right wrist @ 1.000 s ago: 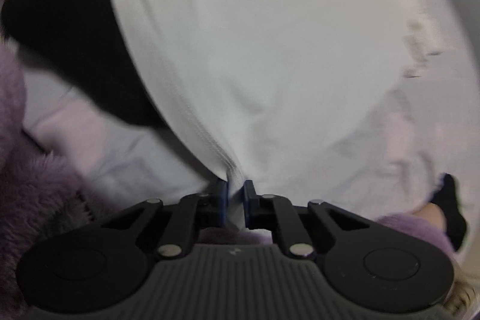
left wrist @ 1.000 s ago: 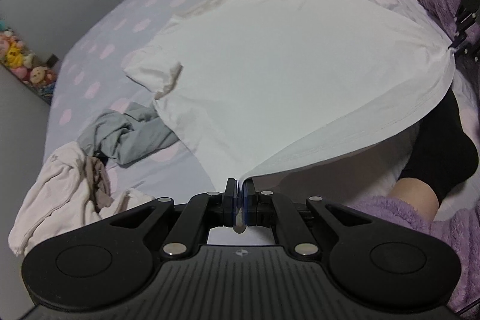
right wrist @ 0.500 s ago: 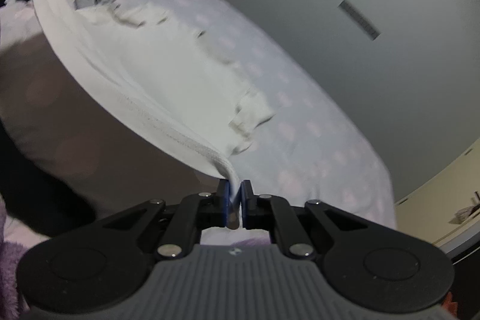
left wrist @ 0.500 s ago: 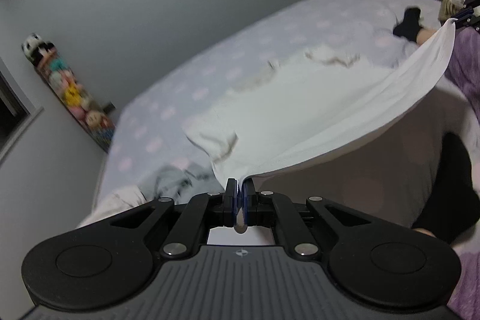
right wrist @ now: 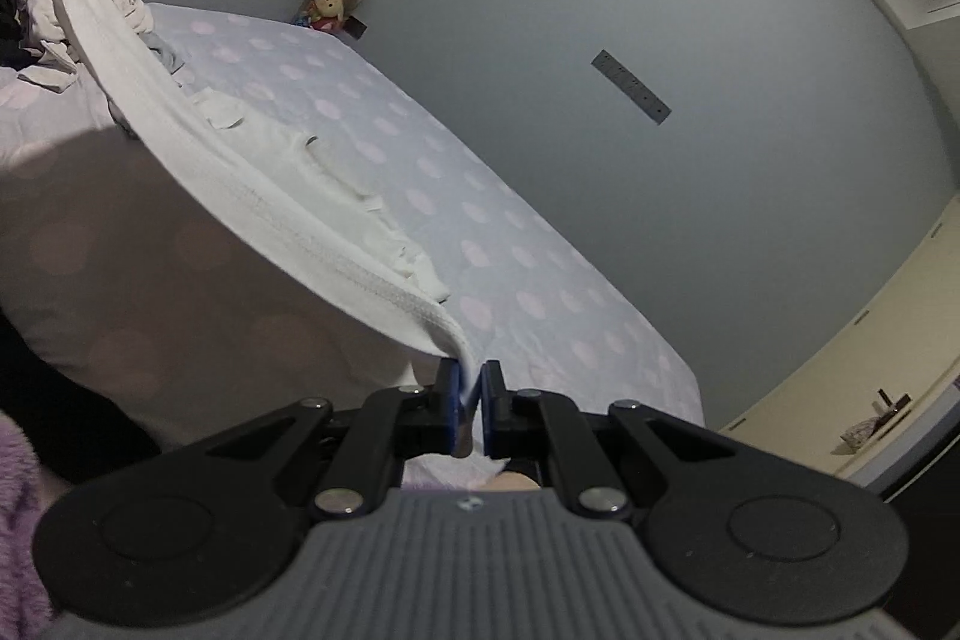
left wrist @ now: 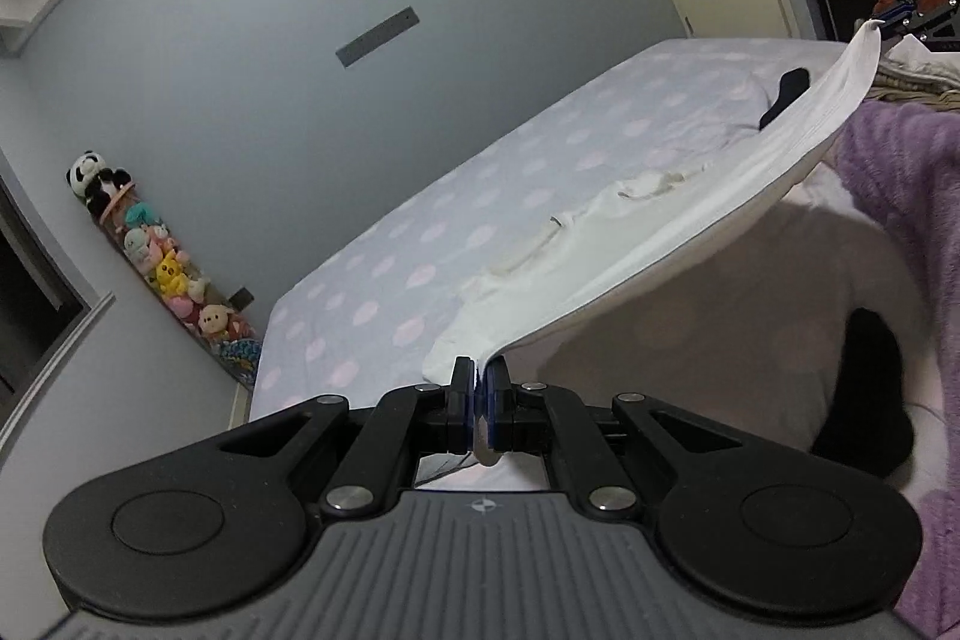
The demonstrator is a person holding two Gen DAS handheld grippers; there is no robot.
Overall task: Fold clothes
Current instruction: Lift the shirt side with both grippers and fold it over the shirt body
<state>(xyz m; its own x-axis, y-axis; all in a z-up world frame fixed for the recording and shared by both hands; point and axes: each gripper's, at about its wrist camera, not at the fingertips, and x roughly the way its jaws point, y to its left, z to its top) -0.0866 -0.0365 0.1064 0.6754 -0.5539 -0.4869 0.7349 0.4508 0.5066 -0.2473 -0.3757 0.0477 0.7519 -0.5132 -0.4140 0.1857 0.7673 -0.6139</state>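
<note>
**White shirt held up by its hem over the bed**

The left hand-held gripper [left wrist: 479, 388] is clamped on one bottom corner of the white shirt [left wrist: 630, 244]; cloth shows pinched between its blue pads. The right hand-held gripper [right wrist: 470, 391] is clamped on the other bottom corner, the hem band running straight into its jaws. In the left wrist view the right hand-held gripper [left wrist: 888, 25] appears at the upper right of the frame, with the shirt corner pinched in it.

Orientation of the shirt:
- The hem [right wrist: 252, 196] is raised clear of the bed [left wrist: 420, 244] and hangs as a shallow arc between the two grippers. In the left wrist view it runs from lower centre to upper right; in the right wrist view, from lower centre to upper left.
- The long axis runs from the hem away from the cameras. The far part, with the sleeves [right wrist: 222, 109] and collar, lies on the bed.
- The underside of the lifted cloth faces the cameras and is in shadow.

Surroundings:
- The bed carries a lilac sheet with pale pink dots.
- A heap of unfolded clothes [right wrist: 42, 10] lies on the bed at the upper left of the right wrist view.
- A tall narrow holder [left wrist: 162, 268] on the grey wall is filled with plush toys, a panda [left wrist: 90, 175] at its top.
- Black socks [left wrist: 864, 400] and a purple fleece garment [left wrist: 900, 172] of the person show at the right of the left wrist view.
</note>
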